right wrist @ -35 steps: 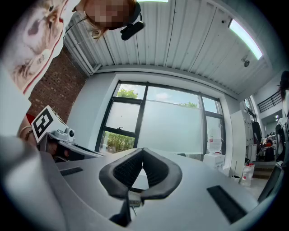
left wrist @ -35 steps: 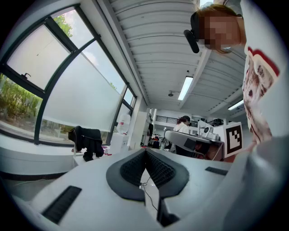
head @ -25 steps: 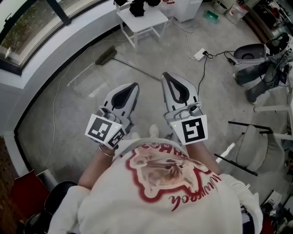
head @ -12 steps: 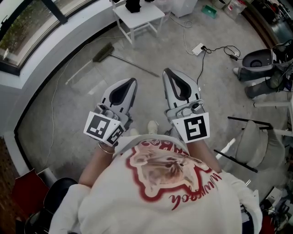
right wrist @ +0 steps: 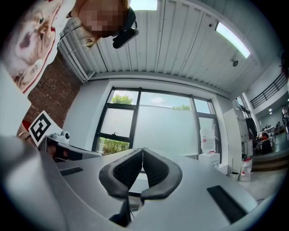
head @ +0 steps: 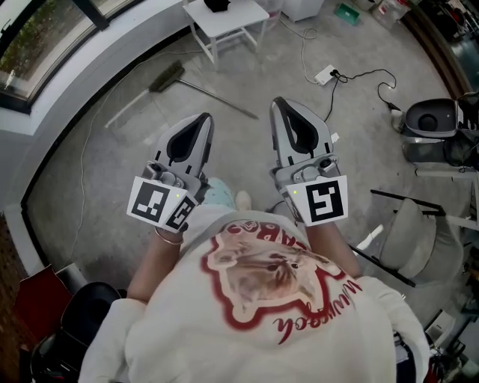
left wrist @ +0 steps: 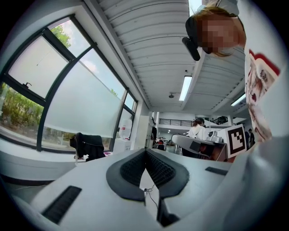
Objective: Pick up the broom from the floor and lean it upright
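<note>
Broom (head: 205,92) lies flat on the concrete floor (head: 112,172), brush end twd the window wall, handle tip pointing back twd the person, just in front of a small white table (head: 224,19) & well apart from both claws. Left gripper (head: 202,118) & right gripper (head: 278,103) are held side by side in front of the person's shirt, approx level. Both have jaws closed tip to tip w/ nothing btwn them.
</note>
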The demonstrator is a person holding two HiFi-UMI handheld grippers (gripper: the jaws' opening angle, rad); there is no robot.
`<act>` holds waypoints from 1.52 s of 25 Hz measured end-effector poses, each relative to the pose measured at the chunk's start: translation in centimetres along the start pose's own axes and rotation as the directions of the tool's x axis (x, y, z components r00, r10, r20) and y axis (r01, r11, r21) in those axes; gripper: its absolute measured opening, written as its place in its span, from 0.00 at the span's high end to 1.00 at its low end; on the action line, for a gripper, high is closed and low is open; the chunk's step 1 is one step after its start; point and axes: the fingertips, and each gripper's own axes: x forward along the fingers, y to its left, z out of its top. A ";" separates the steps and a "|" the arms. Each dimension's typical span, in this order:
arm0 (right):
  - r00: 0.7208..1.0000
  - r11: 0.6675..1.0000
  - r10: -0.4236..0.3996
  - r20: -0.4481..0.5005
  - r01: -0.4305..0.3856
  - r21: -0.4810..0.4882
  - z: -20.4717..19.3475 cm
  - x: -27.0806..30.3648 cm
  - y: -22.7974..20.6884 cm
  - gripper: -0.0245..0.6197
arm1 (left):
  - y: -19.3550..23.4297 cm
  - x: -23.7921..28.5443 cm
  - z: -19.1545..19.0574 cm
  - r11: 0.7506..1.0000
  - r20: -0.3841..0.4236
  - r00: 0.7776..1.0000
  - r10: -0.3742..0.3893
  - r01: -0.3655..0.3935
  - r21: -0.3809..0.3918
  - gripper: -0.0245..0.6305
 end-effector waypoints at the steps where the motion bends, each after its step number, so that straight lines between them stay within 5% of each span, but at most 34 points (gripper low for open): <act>1: 1.000 1.000 0.000 -0.007 0.000 0.004 -0.4 0.2 -0.3 0.92 | 0.2 0.1 -0.1 1.000 -0.001 1.000 0.011 -0.011 0.001 0.94; 13: 0.998 1.000 -0.008 -0.055 0.008 -0.012 -4.6 8.5 -4.6 0.92 | 7.2 6.6 -0.7 0.999 -0.021 1.000 0.007 -0.006 0.049 0.94; 21: 0.996 0.998 -0.070 -0.062 0.069 -0.011 -8.8 21.5 -11.0 0.92 | 18.5 17.8 0.4 0.996 -0.037 0.998 -0.051 0.054 0.070 0.94; 30: 0.972 0.973 -0.229 -0.052 0.228 -0.015 -11.0 33.5 -19.4 0.92 | 27.0 31.2 1.9 0.975 -0.065 0.978 -0.200 0.205 0.081 0.94; 38: 0.941 0.963 -0.261 -0.215 0.271 0.016 -20.6 34.6 -24.4 0.92 | 30.2 39.2 -3.7 0.977 -0.101 0.974 -0.204 0.209 0.042 0.94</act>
